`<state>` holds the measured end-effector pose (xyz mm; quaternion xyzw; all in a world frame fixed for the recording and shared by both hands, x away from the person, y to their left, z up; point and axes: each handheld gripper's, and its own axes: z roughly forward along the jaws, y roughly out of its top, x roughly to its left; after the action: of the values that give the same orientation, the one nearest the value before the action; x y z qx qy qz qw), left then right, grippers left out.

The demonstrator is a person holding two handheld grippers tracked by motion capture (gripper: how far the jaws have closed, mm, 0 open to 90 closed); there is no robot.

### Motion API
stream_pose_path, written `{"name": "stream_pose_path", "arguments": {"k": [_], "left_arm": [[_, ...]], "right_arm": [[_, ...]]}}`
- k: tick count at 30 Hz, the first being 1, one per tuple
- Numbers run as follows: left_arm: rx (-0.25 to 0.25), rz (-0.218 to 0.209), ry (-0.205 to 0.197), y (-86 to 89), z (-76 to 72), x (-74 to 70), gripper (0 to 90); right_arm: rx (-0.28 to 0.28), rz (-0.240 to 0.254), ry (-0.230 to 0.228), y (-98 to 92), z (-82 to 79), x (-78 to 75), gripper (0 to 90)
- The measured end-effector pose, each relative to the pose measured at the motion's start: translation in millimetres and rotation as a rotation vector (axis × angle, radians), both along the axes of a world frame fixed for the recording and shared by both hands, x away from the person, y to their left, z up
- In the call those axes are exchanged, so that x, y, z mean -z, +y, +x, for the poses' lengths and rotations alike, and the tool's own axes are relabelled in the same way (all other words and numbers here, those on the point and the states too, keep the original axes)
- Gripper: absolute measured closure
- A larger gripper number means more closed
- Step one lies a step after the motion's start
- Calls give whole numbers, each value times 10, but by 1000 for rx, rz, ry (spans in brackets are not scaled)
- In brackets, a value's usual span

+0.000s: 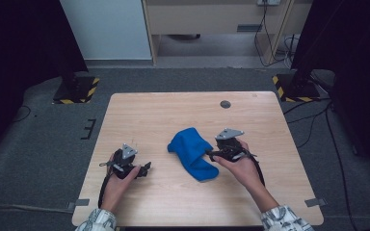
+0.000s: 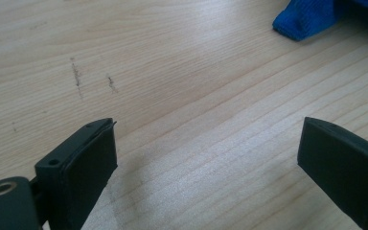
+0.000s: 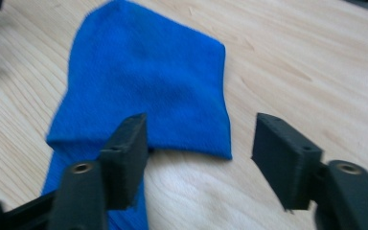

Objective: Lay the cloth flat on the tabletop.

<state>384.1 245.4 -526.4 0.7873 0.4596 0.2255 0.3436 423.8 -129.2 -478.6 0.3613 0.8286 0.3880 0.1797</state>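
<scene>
A person's patterned sleeves (image 1: 96,220) enter at the near edge of a light wooden table (image 1: 183,202), each hand working a two-jaw gripper. The left gripper (image 1: 143,169) sits near the front left of the tabletop, its jaws spread wide with nothing between them; in the left gripper view only bare wood grain and a few dark scuff marks (image 2: 76,76) lie ahead, with a corner of blue fabric well off toward the top right. The right gripper (image 3: 199,143) is at the right side of a blue cloth (image 1: 192,153), which lies near the middle of the table, folded over on itself. Its jaws also stand apart, one above the fabric's lower part and the other over bare wood just beyond the folded edge; whether either touches the cloth cannot be told. Farther back, a small round dark fitting (image 1: 225,104) is set into the tabletop, and beyond it grey carpet and two hazard-striped stand bases (image 1: 77,90).

The likely risk: closing here could catch only the top layer, so the fold drags open or bunches rather than lifting cleanly, since soft fabric slips easily between flat pads.
</scene>
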Motion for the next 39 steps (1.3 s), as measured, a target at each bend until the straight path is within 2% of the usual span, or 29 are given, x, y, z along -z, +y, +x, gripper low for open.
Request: {"name": "stream_pose_path", "arguments": {"k": [1, 3, 5, 7, 9, 11, 12, 15, 16, 22, 23, 28, 30, 32, 34, 38, 39], "left_arm": [[-23, -6, -10, 1, -40, -20, 66], [-33, -10, -17, -10, -72, -35, 72], [-26, -10, -31, -35, -100, -66, 78], [-13, -9, -45, -72, -101, -96, 89], [-9, -12, -44, -91, -98, -100, 90], [-1, -27, -37, -132, -106, -103, 94], [5, -40, -33, -163, -113, -109, 99], [17, -34, -39, -216, -127, -121, 114], [37, -27, -49, -290, -150, -133, 119], [77, -22, -69, -429, -185, -172, 138], [82, -22, -71, -442, -186, -176, 139], [92, -25, -67, -438, -195, -162, 146], [91, -38, -66, -419, -195, -157, 149], [90, -40, -66, -412, -198, -157, 150], [91, -41, -64, -404, -202, -159, 151], [98, -48, -64, -412, -205, -166, 157], [101, -48, -65, -420, -209, -168, 157]], "right_arm": [[-9, 7, 12, -46, 10, 45, 451], [-20, -1, 20, -57, 20, 53, 460], [-32, -17, -2, -110, 26, 54, 529], [-27, -2, 8, -190, 39, 102, 631], [-25, -3, 1, -207, 42, 127, 655], [-25, -3, 22, -227, 46, 206, 698], [-42, -21, 23, -220, 40, 243, 726], [-54, -24, 19, -196, 24, 256, 769], [-61, -23, 18, -190, 18, 256, 777], [-63, -43, 35, -183, -19, 295, 798], [-74, -47, 58, -179, -29, 331, 799], [-107, -63, 85, -92, -58, 396, 773], [-139, -67, 104, -9, -74, 428, 763], [-147, -65, 109, 19, -87, 431, 760], [-189, -59, 115, 112, -139, 424, 746], [-263, -45, 115, 334, -254, 422, 705], [-274, -54, 101, 375, -272, 428, 696]]}}
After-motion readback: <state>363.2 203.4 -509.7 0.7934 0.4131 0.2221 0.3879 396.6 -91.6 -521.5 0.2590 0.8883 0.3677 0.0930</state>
